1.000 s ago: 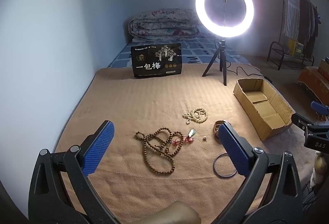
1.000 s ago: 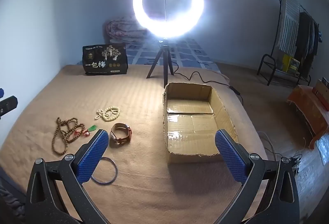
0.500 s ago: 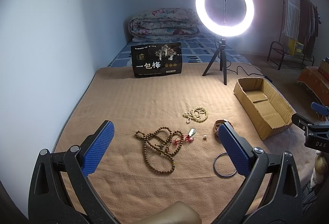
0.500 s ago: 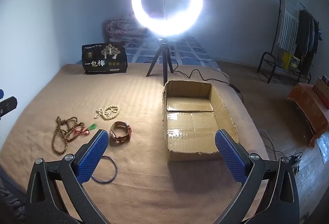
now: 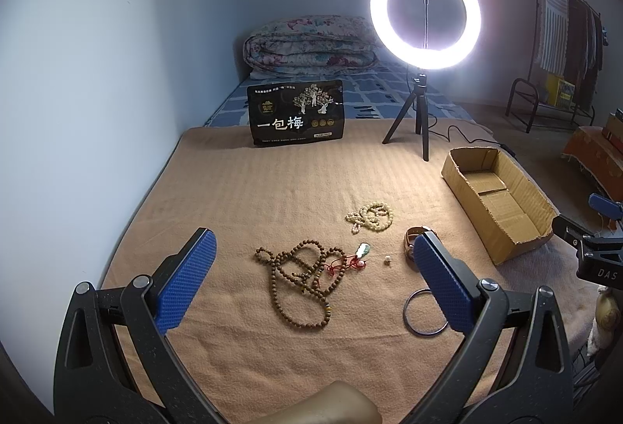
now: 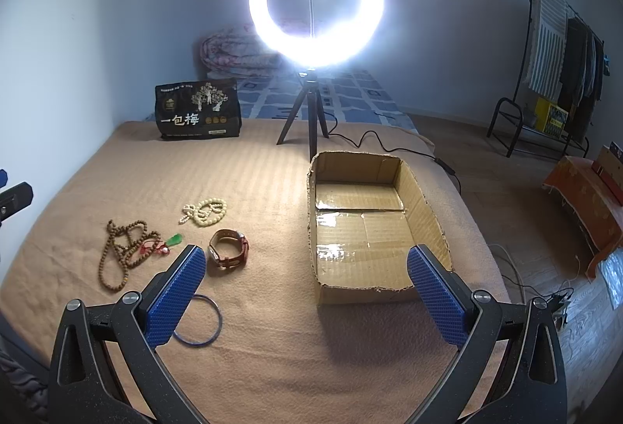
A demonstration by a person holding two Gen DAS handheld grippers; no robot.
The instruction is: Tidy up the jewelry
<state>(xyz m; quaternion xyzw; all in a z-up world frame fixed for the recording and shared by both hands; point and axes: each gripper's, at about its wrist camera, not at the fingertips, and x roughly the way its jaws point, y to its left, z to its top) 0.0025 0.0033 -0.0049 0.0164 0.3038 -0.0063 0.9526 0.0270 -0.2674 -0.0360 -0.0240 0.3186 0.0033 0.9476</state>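
We are holding both grippers wide open, empty: left gripper (image 5: 311,287) hovering over brown bead necklace (image 5: 301,282), nearer; right gripper (image 6: 307,291) facing cardboard box (image 6: 424,206), bangle (image 6: 202,319) beside its left finger.

Bead strings (image 6: 124,248), watch (image 6: 229,250) and bangle (image 6: 198,321) left of box (image 6: 366,291).

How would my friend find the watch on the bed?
Start at the open brown cardboard box on the tan blanket. Just left of it lies the brown leather-strap wristwatch, curled into a loop. Its neighbours, the cream bead bracelet and thin blue bangle, have no strap.
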